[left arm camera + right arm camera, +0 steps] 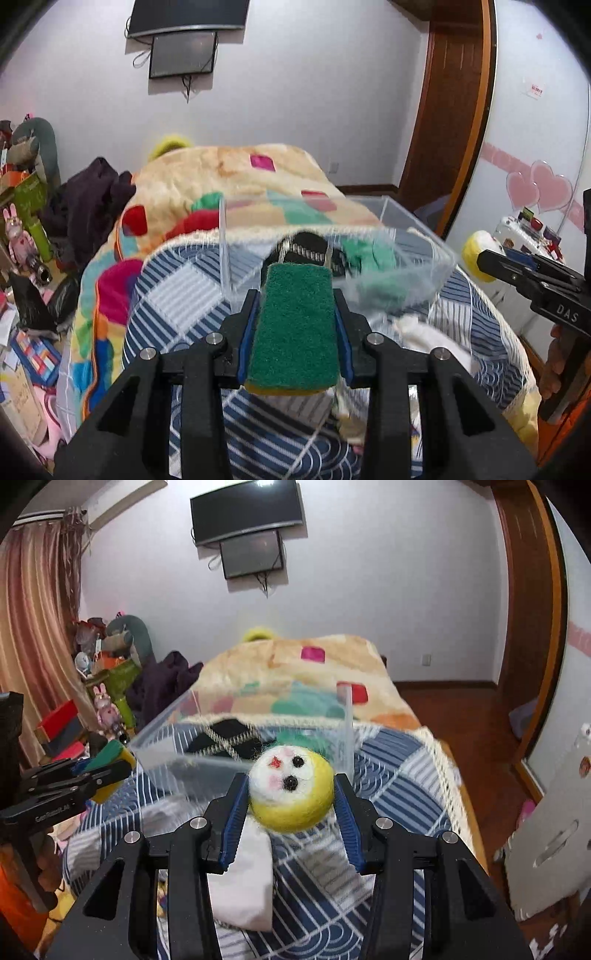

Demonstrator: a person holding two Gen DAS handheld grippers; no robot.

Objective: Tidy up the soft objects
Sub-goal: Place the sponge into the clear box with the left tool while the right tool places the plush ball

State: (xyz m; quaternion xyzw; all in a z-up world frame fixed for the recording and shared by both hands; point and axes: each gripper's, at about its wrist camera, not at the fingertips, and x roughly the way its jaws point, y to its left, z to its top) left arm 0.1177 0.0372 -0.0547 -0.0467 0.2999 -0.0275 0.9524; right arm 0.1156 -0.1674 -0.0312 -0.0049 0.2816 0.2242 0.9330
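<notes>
My left gripper [295, 299] is shut on a green and yellow scouring sponge [295, 325], held above the bed just short of a clear plastic box [424, 240]. My right gripper [291, 782] is shut on a yellow and white felt ball with a face [290, 794], held just short of the same box [166, 731]. The box holds a black patterned cloth [229, 738] and a green soft item [373, 254]. The right gripper with its ball shows at the right edge of the left wrist view [480, 258]; the left gripper with the sponge shows at the left of the right wrist view [110, 764].
The box sits on a blue and white striped quilt [177, 295] over a colourful blanket [295, 668]. White cloths [247, 878] lie on the quilt below the grippers. Clutter and toys [26, 221] stand left of the bed; a wooden door [450, 99] is right.
</notes>
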